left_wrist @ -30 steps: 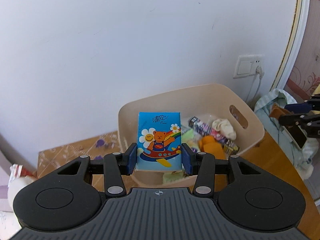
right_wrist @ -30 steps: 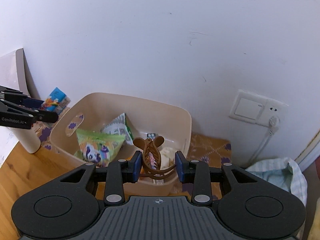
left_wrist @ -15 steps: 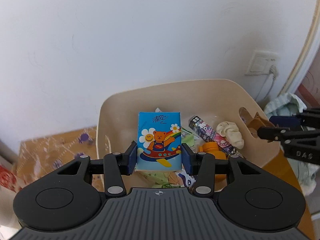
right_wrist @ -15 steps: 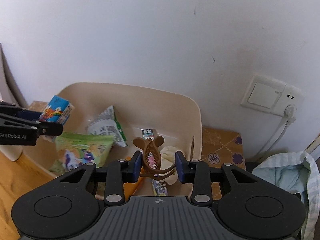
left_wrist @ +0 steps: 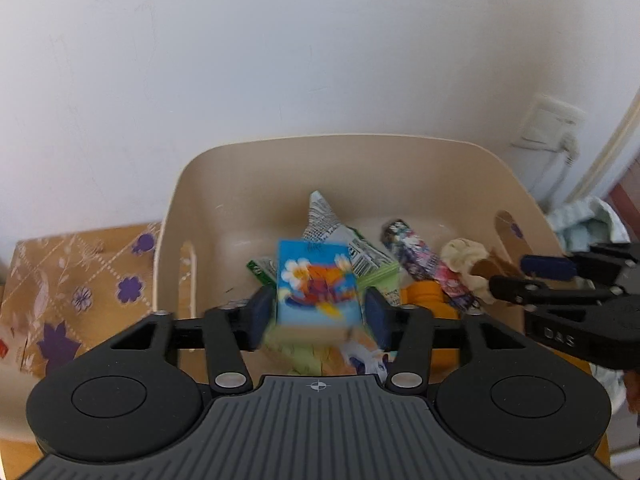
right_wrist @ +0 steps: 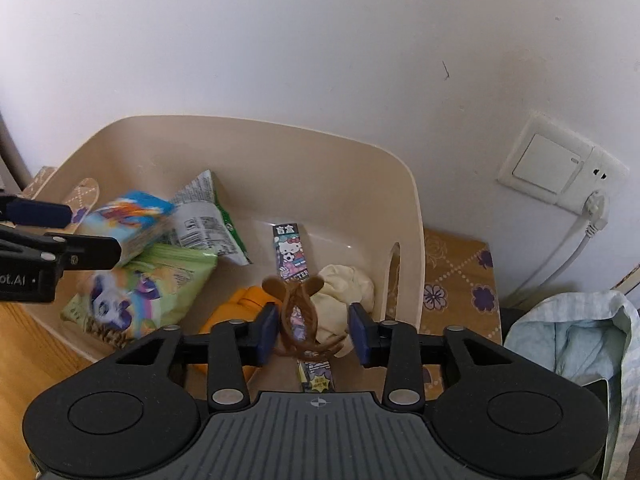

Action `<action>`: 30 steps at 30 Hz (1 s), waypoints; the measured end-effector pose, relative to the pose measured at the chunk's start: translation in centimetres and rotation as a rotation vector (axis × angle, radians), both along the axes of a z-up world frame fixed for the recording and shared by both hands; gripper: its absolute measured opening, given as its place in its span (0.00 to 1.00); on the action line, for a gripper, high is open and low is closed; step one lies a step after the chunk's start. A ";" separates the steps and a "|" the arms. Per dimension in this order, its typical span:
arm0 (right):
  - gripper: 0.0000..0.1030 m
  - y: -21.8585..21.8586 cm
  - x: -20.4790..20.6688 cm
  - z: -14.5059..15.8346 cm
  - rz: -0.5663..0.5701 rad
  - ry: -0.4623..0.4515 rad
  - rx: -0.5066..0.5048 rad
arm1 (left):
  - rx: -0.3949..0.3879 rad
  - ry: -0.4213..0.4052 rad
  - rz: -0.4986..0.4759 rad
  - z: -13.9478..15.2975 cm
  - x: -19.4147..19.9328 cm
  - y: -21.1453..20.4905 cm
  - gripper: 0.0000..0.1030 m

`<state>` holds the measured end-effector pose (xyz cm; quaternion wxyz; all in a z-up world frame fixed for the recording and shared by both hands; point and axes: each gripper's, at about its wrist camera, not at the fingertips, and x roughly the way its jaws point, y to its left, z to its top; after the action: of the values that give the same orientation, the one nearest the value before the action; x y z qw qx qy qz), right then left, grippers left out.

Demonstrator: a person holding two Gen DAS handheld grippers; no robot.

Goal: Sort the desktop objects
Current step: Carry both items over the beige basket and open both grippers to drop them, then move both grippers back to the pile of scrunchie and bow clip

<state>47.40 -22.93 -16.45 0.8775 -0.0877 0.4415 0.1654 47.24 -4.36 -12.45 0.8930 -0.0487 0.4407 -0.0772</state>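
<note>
Beige bin (right_wrist: 408, 184) on wooden desk (right_wrist: 24, 332), white wall (right_wrist: 280, 40)

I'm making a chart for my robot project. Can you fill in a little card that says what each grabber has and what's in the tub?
left gripper: open, small gaps on both sides of the blue tissue pack
blue tissue pack: blurred, above the tub's contents
right gripper: brown hair clip between its fingers; can't tell if it is squeezed
tub: beige, against the white wall
inside the tub: green pony snack bag, Hello Kitty strip, cream cloth, orange thing
</note>
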 end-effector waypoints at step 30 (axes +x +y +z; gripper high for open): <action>0.92 -3.5 -16.0 1.3 0.003 0.049 0.153 | 0.043 0.107 -0.057 0.2 -18.0 3.9 0.79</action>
<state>31.36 -26.41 -15.18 0.8702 -0.0169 0.4489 0.2022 29.21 -0.41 -12.20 0.8665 -0.0208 0.4906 -0.0903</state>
